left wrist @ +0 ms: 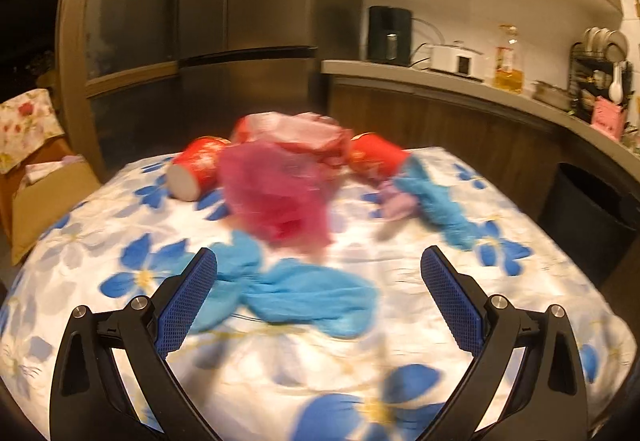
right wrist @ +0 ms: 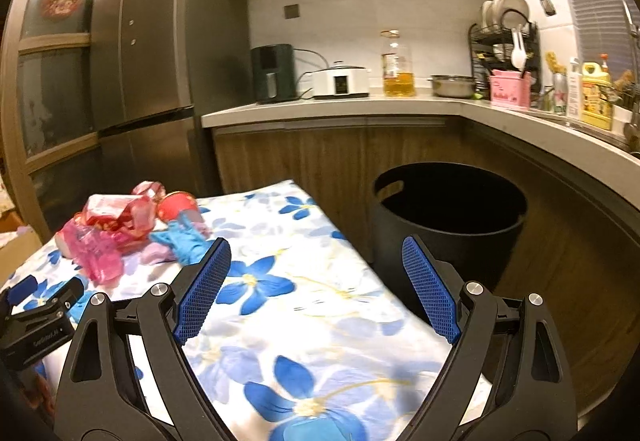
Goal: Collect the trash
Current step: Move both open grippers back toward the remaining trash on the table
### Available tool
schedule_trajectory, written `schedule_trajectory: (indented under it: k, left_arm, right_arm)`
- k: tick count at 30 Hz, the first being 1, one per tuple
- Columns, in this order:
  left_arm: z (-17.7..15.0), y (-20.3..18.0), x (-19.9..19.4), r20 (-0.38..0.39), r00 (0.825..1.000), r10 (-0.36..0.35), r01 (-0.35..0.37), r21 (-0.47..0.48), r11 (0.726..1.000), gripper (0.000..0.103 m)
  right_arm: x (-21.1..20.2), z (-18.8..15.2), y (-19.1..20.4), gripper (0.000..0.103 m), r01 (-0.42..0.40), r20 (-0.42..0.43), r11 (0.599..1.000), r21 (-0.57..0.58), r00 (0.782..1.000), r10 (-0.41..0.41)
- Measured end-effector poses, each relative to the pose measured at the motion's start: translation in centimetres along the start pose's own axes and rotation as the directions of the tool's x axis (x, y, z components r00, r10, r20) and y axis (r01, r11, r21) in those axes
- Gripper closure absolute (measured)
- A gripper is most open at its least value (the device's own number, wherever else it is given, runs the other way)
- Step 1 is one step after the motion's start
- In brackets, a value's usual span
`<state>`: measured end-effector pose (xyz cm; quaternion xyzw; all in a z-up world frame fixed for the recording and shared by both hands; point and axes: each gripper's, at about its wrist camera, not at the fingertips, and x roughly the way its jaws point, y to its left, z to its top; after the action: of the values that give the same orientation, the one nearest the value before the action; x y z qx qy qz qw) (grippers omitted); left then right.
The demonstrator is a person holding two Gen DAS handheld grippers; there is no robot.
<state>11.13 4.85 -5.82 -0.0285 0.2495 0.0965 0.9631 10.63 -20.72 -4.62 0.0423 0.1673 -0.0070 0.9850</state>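
One floral tablecloth, kitchen counter behind

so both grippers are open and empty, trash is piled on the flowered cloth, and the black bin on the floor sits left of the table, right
Not quite. In the right wrist view, the black bin stands on the floor to the right of the table, against the counter cabinets, not left of it. The rest holds: the left gripper and right gripper are open and empty, and the trash pile lies on the flowered cloth.
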Motion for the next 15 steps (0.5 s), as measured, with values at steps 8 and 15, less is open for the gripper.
schedule_trajectory:
  k: [8,15]
  left_arm:
    - [-0.1,2.5,2.9,-0.106,0.994,-0.009,0.005,-0.039,0.999,0.013]
    - [-1.1,3.1,5.1,-0.194,0.981,-0.004,-0.007,-0.057,0.998,0.047]
  right_arm:
    - [1.6,0.0,2.5,0.017,-0.036,-0.006,0.999,-0.021,0.999,0.036]
    - [3.7,0.1,5.0,0.017,-0.075,-0.019,0.996,-0.049,0.997,0.074]
